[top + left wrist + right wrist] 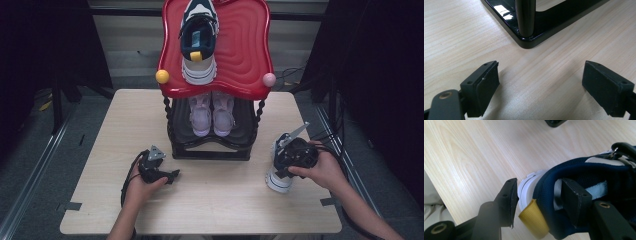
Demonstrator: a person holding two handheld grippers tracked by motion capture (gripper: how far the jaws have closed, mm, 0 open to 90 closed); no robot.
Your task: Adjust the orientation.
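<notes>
Navy mesh and a white sole mark the sneaker point(584, 172) that is straddled at its heel by the right gripper point(541, 195). One jaw is set outside the white heel, the other is lowered inside the collar, and a yellow pull tab point(534, 220) hangs between them. Whether the pads press on the heel cannot be told with certainty; a narrow gap seems to be left at the outer jaw. From the high view the sneaker point(278, 179) is seen standing on the wooden table point(100, 150), near its right edge, under the right gripper point(290, 156). Just to its left, a black shoe rack point(210, 147) is placed at the table's middle, with a pair of pale pink shoes point(212, 115) on its lower shelf. A matching navy sneaker point(199, 37) is laid on the red top tray point(245, 50). The left gripper point(159, 170) is rested near the rack's front left corner, its jaws spread wide over bare wood.
</notes>
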